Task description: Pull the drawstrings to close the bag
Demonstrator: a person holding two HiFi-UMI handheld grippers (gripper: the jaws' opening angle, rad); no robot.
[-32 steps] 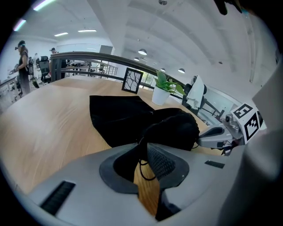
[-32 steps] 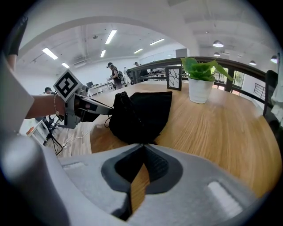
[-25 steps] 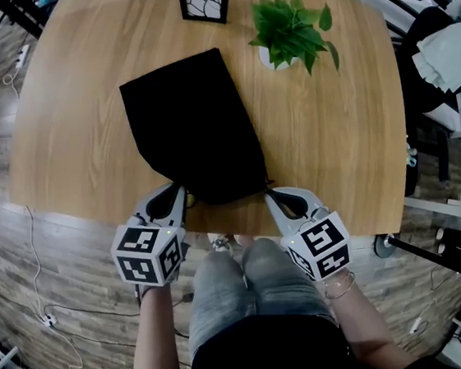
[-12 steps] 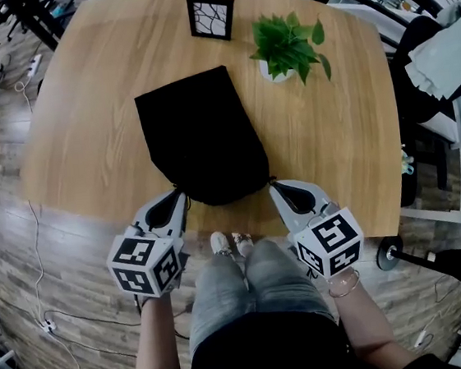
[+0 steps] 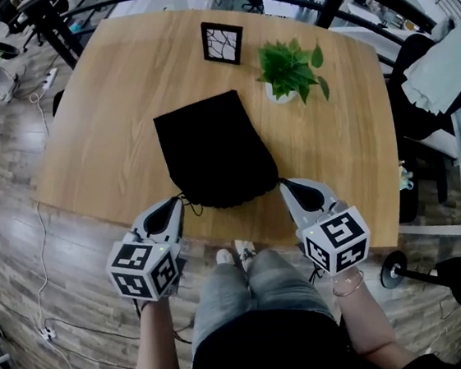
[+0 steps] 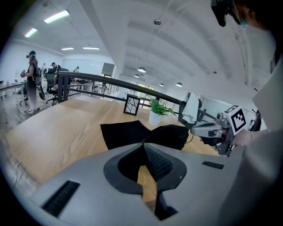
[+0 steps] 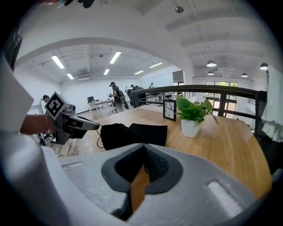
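Note:
A black drawstring bag [image 5: 210, 149] lies on the wooden table [image 5: 100, 128], its gathered mouth toward me and bunched up. My left gripper [image 5: 176, 203] sits at the mouth's left corner, shut on the left drawstring [image 5: 188, 204]; its jaws have just been closing further. At the right corner my right gripper [image 5: 284, 184] is shut on the other cord. The left gripper view shows shut jaws before the bunched bag [image 6: 168, 134], and a thin cord [image 6: 192, 137] running to the right gripper [image 6: 204, 129]. In the right gripper view the bag [image 7: 119, 132] lies beyond shut jaws, the left gripper [image 7: 90, 127] beside it.
A potted green plant [image 5: 290, 67] and a small black picture frame [image 5: 223, 42] stand at the table's far side. The near table edge runs just under both grippers, with my legs below. A chair with white cloth [image 5: 440, 65] stands to the right, and cables lie on the floor at left.
Both grippers have risen and drawn back from the bag with the cords. The bag's mouth has bunched tighter and lifted a little off the table.

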